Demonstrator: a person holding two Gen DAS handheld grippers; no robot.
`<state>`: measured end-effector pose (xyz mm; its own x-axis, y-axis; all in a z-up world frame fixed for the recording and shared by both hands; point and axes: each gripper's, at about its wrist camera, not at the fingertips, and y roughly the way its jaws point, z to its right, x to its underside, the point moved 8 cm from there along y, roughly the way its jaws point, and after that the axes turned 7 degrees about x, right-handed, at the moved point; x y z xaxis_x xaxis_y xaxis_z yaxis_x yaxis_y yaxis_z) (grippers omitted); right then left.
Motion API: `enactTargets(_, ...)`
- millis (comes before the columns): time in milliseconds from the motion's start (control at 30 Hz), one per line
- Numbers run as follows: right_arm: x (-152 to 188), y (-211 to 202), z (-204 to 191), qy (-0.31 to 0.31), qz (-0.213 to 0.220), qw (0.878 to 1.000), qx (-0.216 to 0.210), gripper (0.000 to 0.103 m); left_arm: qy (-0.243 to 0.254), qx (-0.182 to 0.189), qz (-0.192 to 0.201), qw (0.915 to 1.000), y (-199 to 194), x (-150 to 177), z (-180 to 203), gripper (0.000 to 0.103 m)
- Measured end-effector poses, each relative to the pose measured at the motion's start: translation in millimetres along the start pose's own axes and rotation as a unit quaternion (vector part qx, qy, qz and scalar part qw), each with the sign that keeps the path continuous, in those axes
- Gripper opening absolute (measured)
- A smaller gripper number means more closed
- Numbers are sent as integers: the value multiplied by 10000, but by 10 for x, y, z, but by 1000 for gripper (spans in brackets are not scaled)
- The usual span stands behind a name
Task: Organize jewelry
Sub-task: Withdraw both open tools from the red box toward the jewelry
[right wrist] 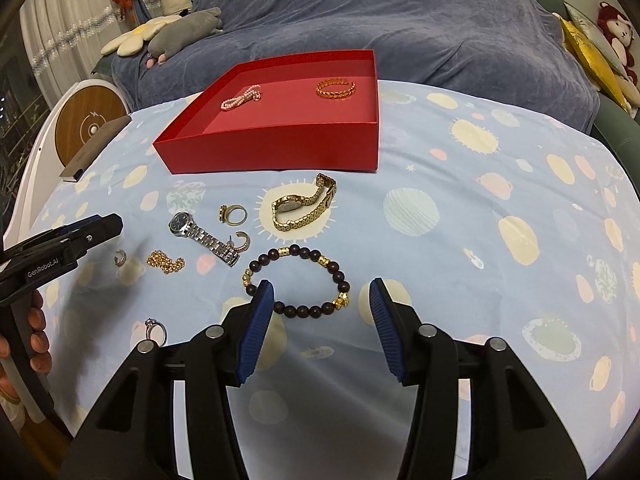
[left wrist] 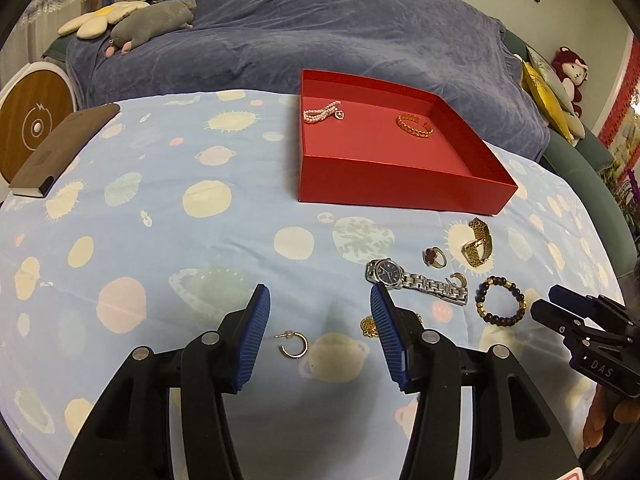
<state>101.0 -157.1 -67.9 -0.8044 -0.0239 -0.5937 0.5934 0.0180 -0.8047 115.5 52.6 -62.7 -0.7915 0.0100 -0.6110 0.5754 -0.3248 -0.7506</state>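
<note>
Both grippers, left gripper [left wrist: 320,300] and right gripper [right wrist: 322,294], stood apart, unladen; the beaded bracelet [right wrist: 298,280] (light, limp, slippery) lay before the right, best pinched across one strand.

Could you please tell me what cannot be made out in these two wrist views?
- Left wrist view: the gold chain is mostly hidden behind a left gripper finger.
- Right wrist view: the dark bead bracelet is partly covered by a right gripper finger.
- Both watch dials are too small to read.
</note>
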Motion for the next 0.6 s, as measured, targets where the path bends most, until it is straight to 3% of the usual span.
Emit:
enactTargets(367, -21, 164, 46, 78, -108, 9999, 55, 48, -76, -66, -60, 9999, 25, 67, -191, 50)
enactTargets(600, -41, 308, 52, 41, -175, 9997, 139, 35, -72, -4, -50, 10000, 24, 57, -161, 50)
